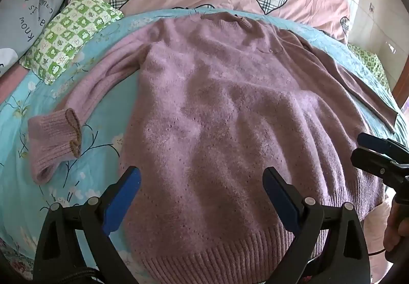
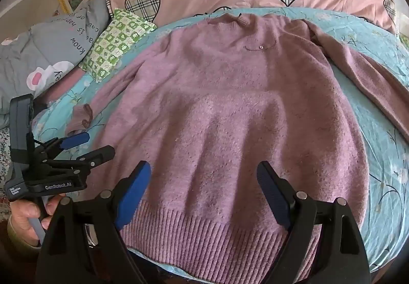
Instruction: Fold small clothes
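Nothing of the fold appeared to have begun: the mauve sweater (image 1: 217,110) lay spread flat, front up, on the turquoise bedspread (image 1: 23,169), collar at the far side and ribbed hem (image 2: 204,230) at the near edge. On the left, its left sleeve (image 1: 102,84) ran outward and ended in a turned-back cuff (image 1: 55,142); in the middle the body still showed soft ridges; on the right, the other sleeve (image 2: 368,79) trailed off toward the near right. Both sleeves and the body seemed left to fold. The left gripper (image 1: 202,197) hovered over the hem with its fingers wide apart and empty, and the right gripper (image 2: 203,194) did likewise further right. The left wrist view alone showed the cuff clearly, with a green checked pillow (image 1: 69,36) beyond it, while the right wrist view alone showed the stitched mark on the chest (image 2: 259,47), most of the right sleeve's run, and the hand (image 2: 28,215) holding the left tool
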Demonstrator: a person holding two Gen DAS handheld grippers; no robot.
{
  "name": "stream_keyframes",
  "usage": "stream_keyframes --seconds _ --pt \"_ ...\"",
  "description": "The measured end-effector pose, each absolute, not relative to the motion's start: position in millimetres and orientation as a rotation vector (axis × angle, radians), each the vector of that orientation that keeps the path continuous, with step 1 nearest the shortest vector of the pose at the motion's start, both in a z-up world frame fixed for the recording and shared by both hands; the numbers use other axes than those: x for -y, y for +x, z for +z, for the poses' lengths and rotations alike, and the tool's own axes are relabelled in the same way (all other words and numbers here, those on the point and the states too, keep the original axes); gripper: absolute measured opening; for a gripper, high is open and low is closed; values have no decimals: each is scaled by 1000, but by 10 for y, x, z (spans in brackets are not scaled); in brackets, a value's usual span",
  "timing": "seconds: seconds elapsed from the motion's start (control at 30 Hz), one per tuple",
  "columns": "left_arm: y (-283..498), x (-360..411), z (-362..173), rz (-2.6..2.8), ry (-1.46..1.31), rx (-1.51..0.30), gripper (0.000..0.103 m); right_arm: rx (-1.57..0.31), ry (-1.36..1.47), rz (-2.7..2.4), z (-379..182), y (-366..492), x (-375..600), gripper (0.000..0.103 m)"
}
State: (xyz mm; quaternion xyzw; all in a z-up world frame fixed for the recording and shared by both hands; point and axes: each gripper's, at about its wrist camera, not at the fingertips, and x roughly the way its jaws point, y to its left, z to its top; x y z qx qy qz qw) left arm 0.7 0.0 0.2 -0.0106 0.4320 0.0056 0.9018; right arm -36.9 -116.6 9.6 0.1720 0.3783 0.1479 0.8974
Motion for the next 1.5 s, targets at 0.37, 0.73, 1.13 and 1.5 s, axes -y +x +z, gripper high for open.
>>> stream_keyframes --seconds 0.37,0.73,1.13,1.5 --pt "-20 22 -40 10 -21 -890 97 -782 364 312 102 -367 1170 86" --pt "10 26 -37 -2 -20 -898 97 -783 368 314 108 -358 1157 86" --pt "120 52 -57 -28 -37 -953 97 -780 395 312 92 -319 1274 86" --pt "223 95 -65 -39 -22 -921 97 -770 419 302 99 -268 1417 86"
